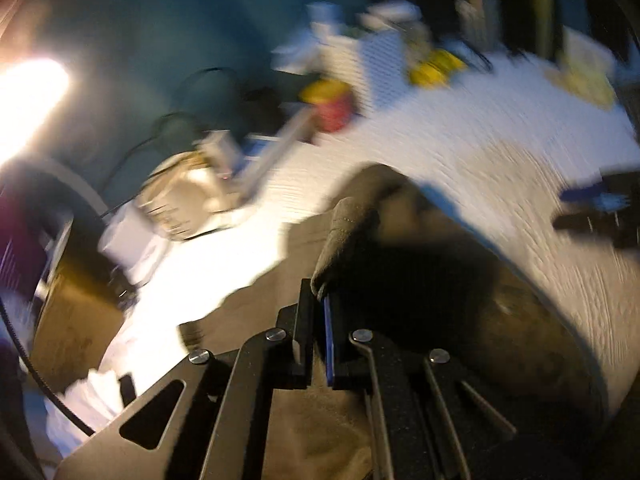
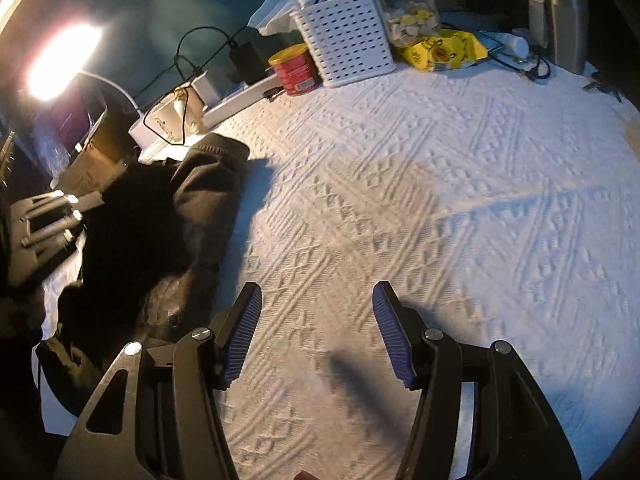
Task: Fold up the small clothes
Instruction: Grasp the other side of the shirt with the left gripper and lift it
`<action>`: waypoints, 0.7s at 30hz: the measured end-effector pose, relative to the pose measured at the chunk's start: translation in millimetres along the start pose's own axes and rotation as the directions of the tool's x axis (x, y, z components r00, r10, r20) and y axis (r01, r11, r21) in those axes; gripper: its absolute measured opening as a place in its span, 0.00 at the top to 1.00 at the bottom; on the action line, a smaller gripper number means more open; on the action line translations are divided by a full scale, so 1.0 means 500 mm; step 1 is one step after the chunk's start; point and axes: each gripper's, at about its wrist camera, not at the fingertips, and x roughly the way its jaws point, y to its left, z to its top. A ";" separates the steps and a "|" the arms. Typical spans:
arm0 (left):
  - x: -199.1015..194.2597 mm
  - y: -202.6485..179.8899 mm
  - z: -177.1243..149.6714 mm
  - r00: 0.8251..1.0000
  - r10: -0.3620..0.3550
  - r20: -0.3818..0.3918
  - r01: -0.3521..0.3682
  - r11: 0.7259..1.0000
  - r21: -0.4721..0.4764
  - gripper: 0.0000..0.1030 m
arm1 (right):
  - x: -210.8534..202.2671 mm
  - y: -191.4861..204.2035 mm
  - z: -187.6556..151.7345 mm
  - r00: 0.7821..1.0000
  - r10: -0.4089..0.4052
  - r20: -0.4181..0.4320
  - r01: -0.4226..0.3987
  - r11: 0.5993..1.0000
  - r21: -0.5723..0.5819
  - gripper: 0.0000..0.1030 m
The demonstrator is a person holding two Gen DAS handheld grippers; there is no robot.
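The dark brown-olive cloth garment [image 2: 168,236] lies on the white textured bedspread [image 2: 440,200], its long axis running away from the grippers, well left of the wide-open right gripper [image 2: 316,332]. The left gripper [image 1: 320,320] pinches a raised fold of it.

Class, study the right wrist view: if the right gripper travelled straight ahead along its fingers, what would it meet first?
The right gripper, open and empty, points across bare white textured cloth. First in line looks like the white perforated basket at the far edge, though depth is uncertain. The dark garment lies off left.
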 end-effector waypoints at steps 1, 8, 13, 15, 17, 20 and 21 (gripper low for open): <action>-0.002 0.028 -0.007 1.000 0.015 0.015 -0.014 0.999 -0.049 0.97 | 0.003 0.008 0.002 1.000 0.001 -0.001 -0.001 1.000 -0.005 0.41; 0.048 0.163 -0.072 1.000 0.001 0.007 0.001 0.960 -0.281 0.97 | 0.029 0.070 0.014 0.999 0.032 0.000 -0.032 0.998 -0.059 0.41; 0.097 0.195 -0.114 0.998 -0.067 -0.014 0.057 0.924 -0.378 0.97 | 0.056 0.125 0.014 0.998 0.050 -0.026 -0.052 0.993 -0.110 0.41; 0.098 0.201 -0.121 0.997 -0.075 -0.009 0.065 0.915 -0.399 0.97 | 0.062 0.143 0.013 0.998 0.055 -0.032 -0.058 0.990 -0.126 0.41; 0.092 0.208 -0.125 0.997 -0.083 0.001 0.076 0.903 -0.424 0.97 | 0.069 0.160 0.011 0.998 0.056 -0.042 -0.061 0.988 -0.139 0.41; 0.073 0.227 -0.132 0.995 -0.093 0.033 0.097 0.882 -0.462 0.97 | 0.074 0.182 0.008 0.997 0.060 -0.051 -0.067 0.986 -0.152 0.41; 0.070 0.235 -0.137 0.994 -0.100 0.035 0.105 0.877 -0.470 0.97 | 0.075 0.186 0.006 0.997 0.060 -0.053 -0.068 0.985 -0.157 0.41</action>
